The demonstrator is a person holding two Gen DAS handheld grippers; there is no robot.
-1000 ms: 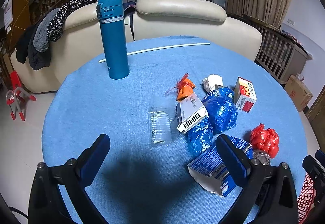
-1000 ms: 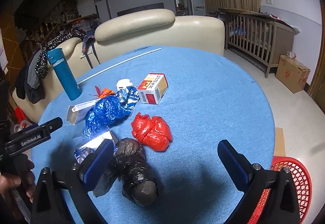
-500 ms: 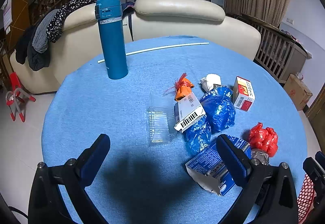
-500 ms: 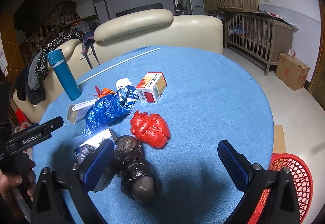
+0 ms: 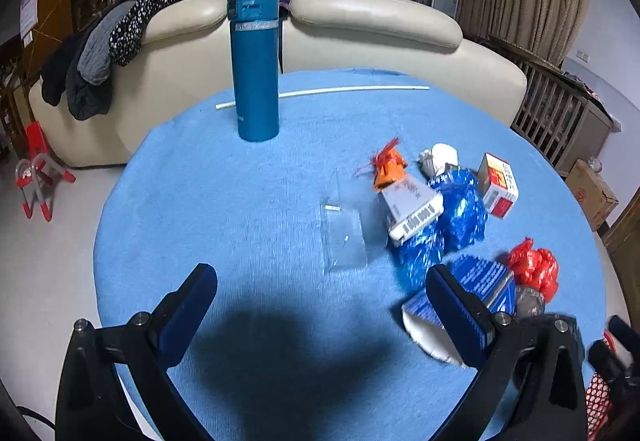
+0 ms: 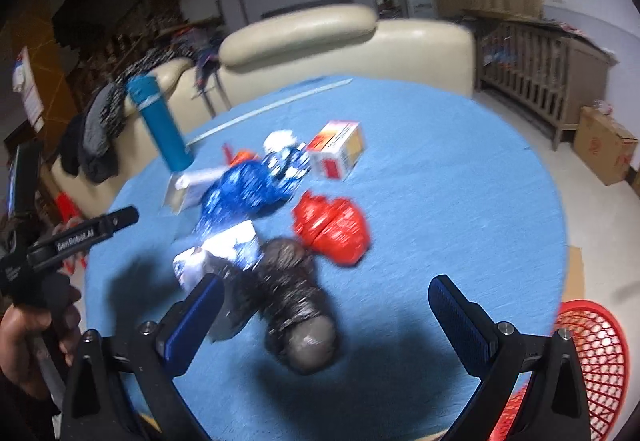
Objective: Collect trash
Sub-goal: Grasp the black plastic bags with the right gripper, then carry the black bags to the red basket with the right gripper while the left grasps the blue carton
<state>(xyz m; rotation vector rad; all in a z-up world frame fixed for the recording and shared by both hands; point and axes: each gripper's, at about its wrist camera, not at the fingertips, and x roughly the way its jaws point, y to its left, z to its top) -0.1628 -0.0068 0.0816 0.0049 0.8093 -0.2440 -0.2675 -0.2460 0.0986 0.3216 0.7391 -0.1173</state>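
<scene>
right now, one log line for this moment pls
phase: reaching | left tongs: open, empty | right tongs: open, above black bag | red basket: beside table | trash: on table

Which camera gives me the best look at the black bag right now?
The right wrist view: the black bag lies whole, though blurred, just ahead of the open right tongs. The left wrist view shows only a grey sliver of it beside the red bag.
</scene>
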